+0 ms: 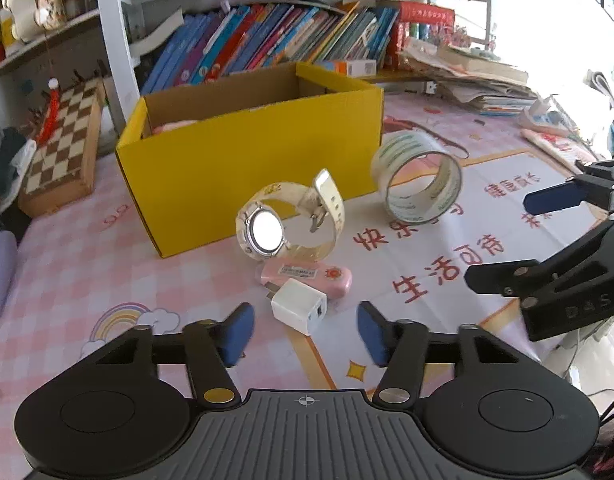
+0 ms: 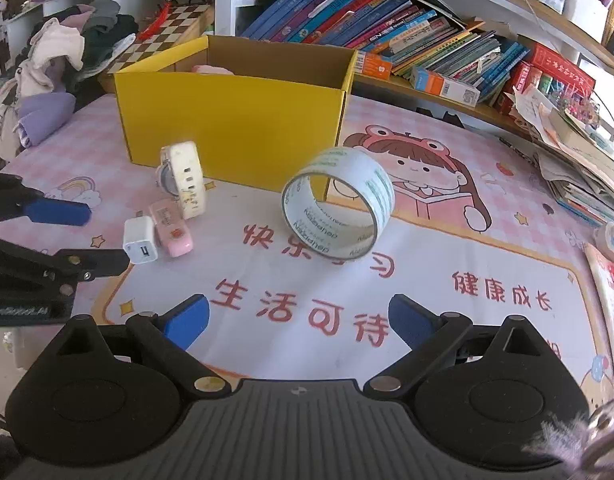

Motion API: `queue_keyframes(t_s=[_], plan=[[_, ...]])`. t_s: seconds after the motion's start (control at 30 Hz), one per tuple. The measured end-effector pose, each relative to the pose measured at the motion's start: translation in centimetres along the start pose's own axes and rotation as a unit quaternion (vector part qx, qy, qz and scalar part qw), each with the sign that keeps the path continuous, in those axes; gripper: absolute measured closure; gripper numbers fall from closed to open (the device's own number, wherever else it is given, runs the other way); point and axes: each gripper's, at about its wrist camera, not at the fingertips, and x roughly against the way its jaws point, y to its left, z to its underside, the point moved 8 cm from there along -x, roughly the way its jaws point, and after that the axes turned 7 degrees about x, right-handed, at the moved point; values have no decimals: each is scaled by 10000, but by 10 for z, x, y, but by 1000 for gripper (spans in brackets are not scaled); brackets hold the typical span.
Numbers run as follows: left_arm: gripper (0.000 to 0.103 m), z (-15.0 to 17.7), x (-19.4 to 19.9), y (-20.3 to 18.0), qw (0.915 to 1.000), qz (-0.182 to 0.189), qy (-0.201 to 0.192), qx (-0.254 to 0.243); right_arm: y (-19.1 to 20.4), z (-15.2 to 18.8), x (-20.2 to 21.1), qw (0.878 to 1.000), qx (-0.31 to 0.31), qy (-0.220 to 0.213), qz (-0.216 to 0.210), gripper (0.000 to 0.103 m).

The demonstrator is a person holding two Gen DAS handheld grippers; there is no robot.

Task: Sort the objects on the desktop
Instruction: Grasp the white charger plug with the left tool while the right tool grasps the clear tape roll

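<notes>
- The left gripper hangs low over the desk mat with its two blue fingers spread wide; nothing is between them.
- Just in front of this gap lies a white charger, on the mat, with its plug prongs toward the box.
- The charger touches a pink case, which lies flat right behind it.
- A cream watch stands on its side behind the pink case, with its round face toward the left camera and its strap closed in a loop.
- A yellow box stands open behind the watch; something pink is inside, but I cannot tell what it is.
- A roll of clear tape stands on its edge on the mat, to the right of the watch and near the box corner.
- The right gripper is also spread wide and holds nothing; it points toward the tape, which is some way in front of it.
- A chessboard leans to the left of the box, and books stand on the shelf behind.
</notes>
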Motion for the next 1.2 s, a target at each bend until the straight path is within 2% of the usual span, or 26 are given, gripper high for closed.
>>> queue_keyframes(t_s=[0.17,0.57,0.83,1.2], plan=[[53,-2,-18,2,9999,-76,115,17,-5,-4,-8,10000,45,52,-37,5],[66,1,-46,5,9984,22,462,310,-18,-11,-25,9998,79,164,-56,5],[68,3,-38,18,9972,37,472,584,-22,-21,-40,9997,-5,193,-140,5],[68,-2,-14,35,9959,-143,241,855,-25,-35,-76,9985,-285,460,-116,4]])
